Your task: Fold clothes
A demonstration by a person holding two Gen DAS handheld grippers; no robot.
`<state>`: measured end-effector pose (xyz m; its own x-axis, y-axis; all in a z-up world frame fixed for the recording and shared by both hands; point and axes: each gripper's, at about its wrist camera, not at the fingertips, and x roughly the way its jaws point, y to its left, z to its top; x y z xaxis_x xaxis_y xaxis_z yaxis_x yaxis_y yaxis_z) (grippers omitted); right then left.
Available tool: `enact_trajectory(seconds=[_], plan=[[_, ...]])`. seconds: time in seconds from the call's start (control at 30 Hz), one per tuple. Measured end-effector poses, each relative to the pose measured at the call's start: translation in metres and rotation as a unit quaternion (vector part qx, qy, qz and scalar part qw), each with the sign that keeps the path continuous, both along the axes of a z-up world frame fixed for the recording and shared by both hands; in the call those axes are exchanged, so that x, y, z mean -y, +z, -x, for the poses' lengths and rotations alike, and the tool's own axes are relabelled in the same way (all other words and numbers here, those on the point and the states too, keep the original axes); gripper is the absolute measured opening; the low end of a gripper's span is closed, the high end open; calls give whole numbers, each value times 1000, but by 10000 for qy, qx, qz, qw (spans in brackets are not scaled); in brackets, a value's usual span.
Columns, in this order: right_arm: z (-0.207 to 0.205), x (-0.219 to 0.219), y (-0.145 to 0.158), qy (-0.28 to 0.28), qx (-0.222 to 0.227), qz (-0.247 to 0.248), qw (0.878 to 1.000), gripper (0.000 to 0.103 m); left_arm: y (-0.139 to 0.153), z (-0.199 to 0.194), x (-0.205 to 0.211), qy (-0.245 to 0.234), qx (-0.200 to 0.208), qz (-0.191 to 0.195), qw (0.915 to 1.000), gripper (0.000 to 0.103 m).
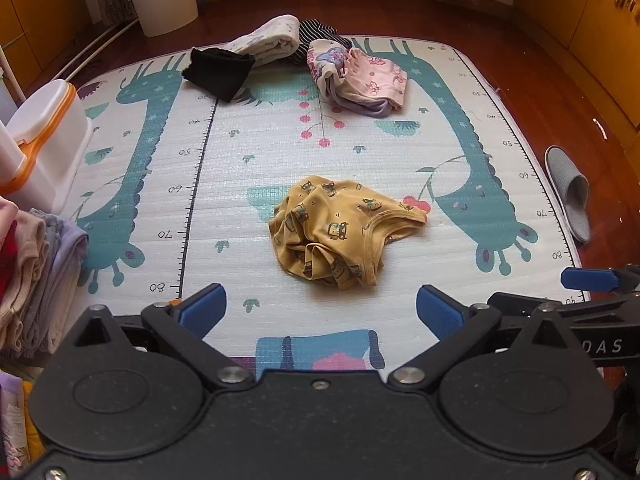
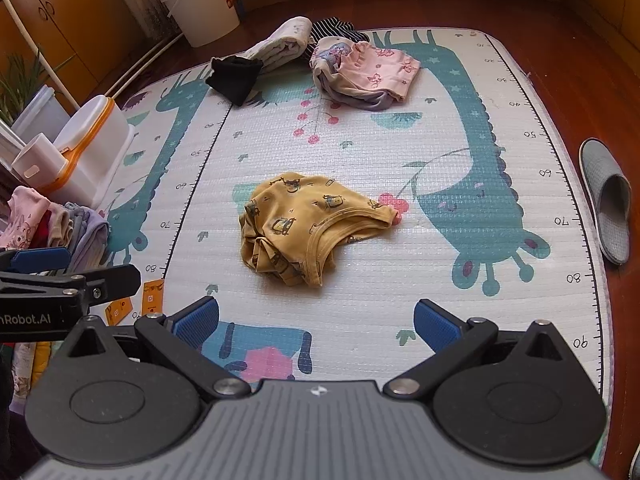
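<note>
Both grippers were found held above the near edge of the play mat [image 1: 400, 312], pointing forward and downward. The left gripper [image 1: 318, 310] was observed with its jaws spread to their full width, nothing between the blue pads. The right gripper [image 2: 316, 320] was noted in the same condition: fully spread and empty. In the left wrist view the right gripper's pad was seen at the right edge; in the right wrist view the left gripper was seen at the left edge, so the two were held side by side.

The yellow shirt [image 1: 340, 232] was found crumpled in a heap on the middle of the mat, directly ahead of both grippers and apart from them. Its long axis was judged to run left to right, with a ribbed neckline or armhole turned to the near right. In the left wrist view the heap lay slightly right of centre, in the right wrist view slightly left; neither gripper was judged clearly nearer.

A stack of clothes [image 1: 36, 272] was recorded at the near left, a white container [image 1: 48, 136] beyond it. A pile of garments [image 1: 352, 76] lay at the far end.
</note>
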<state>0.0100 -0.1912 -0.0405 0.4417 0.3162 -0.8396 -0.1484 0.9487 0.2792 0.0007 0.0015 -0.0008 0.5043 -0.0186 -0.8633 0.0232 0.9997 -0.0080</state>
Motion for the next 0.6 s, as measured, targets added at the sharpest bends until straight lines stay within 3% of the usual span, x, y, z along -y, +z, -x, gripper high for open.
enact_trajectory(seconds=[0.1, 0.23, 0.6], plan=[[0, 0, 0, 9, 19, 14, 10000, 103, -2, -1, -3, -2, -47, 103, 9999, 103], [0, 0, 0, 22, 44, 33, 10000, 103, 1, 2, -6, -9, 14, -84, 10000, 103], [0, -1, -1, 31, 13, 54, 10000, 103, -4, 1, -1, 2, -47, -82, 10000, 103]])
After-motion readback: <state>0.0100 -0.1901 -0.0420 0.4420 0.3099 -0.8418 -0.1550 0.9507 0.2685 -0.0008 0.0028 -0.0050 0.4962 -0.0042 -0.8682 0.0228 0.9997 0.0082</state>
